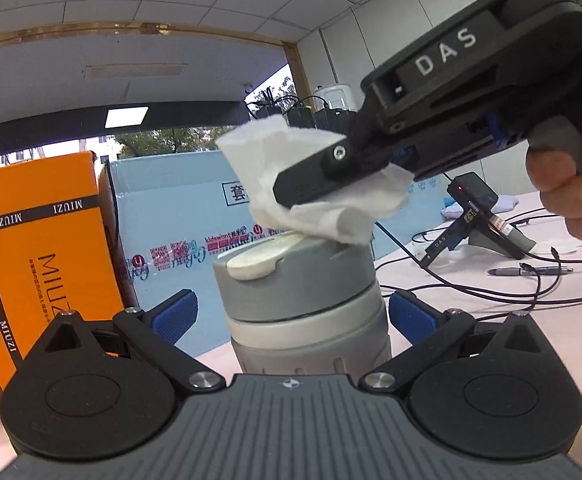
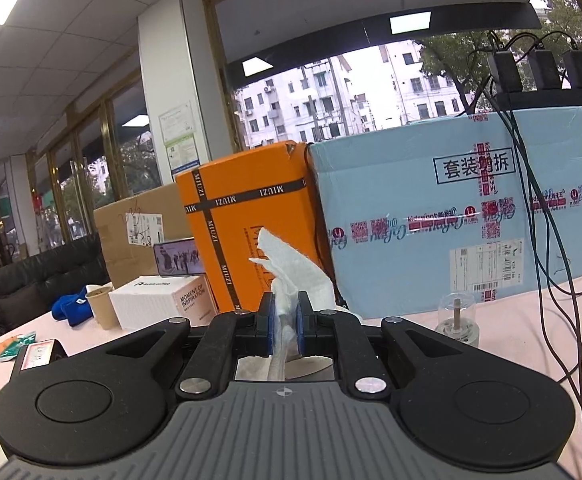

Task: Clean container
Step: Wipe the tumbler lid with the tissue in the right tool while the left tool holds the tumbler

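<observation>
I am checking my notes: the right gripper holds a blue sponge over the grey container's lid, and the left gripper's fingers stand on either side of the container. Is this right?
Not quite. The right gripper holds a white paper tissue, not a blue sponge; both wrist views show it. The rest stands.

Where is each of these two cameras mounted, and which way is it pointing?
Left wrist: on the left hand-held gripper, looking level along its open fingers at the grey container; the right hand-held gripper and a hand show.
Right wrist: on the right hand-held gripper, facing the boxes; its fingers pinch the tissue.
Shared: tissue, orange box, blue box.
</observation>
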### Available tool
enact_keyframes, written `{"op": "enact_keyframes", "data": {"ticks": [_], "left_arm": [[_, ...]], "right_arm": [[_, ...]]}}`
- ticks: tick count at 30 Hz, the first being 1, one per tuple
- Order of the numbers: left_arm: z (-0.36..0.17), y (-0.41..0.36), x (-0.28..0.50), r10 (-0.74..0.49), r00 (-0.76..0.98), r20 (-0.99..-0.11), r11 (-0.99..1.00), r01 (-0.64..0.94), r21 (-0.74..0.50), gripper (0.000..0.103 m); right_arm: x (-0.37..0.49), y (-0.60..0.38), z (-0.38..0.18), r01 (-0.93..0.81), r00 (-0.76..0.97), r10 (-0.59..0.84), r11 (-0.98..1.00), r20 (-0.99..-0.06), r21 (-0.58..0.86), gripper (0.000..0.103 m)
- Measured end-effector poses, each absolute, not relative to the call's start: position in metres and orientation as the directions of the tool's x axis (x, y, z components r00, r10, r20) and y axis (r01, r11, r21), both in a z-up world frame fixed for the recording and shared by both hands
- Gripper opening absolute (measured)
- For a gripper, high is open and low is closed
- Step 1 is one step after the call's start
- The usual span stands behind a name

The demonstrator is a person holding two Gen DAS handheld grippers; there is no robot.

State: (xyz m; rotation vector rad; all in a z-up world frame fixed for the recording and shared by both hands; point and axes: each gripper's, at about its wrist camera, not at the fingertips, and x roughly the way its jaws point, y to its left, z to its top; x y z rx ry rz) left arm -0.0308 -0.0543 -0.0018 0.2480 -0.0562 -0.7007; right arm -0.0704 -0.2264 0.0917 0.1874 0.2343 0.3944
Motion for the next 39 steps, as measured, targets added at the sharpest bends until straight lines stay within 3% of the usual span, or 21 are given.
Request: {"op": "enact_keyframes", "data": {"ticks": [6, 21, 32, 39], "left_arm": [[-0.004, -0.064, -0.035, -0.641, 0.767, -0.028, 0.727, 0.618, 0.300, 0.090], [-0.007, -0.064, -0.037, -0.642, 0.767, -0.021, 0.725, 0.615, 0.309, 0.089], [-0.007, -0.065, -0.038, -0.641, 0.767, -0.020, 0.724, 0.614, 0.313, 0.089], [-0.007, -0.065, -0.037, -0.641, 0.767, -0.020, 0.725, 0.614, 0.312, 0.089]], "right_arm": [[-0.067, -0.221, 0.086, -0.337, 0.900, 0.377, 0.920, -0.218, 0.201, 0.010], [-0.063, -0.213, 0.086, -0.233, 0.938, 0.254, 0.966, -0.234, 0.114, 0.010], [-0.076, -0.195, 0.084, -0.328, 0.907, 0.344, 0.939, -0.243, 0.107, 0.010], [-0.056, -0.185, 0.086, -0.313, 0.911, 0.330, 0.944, -0.245, 0.108, 0.010]]}}
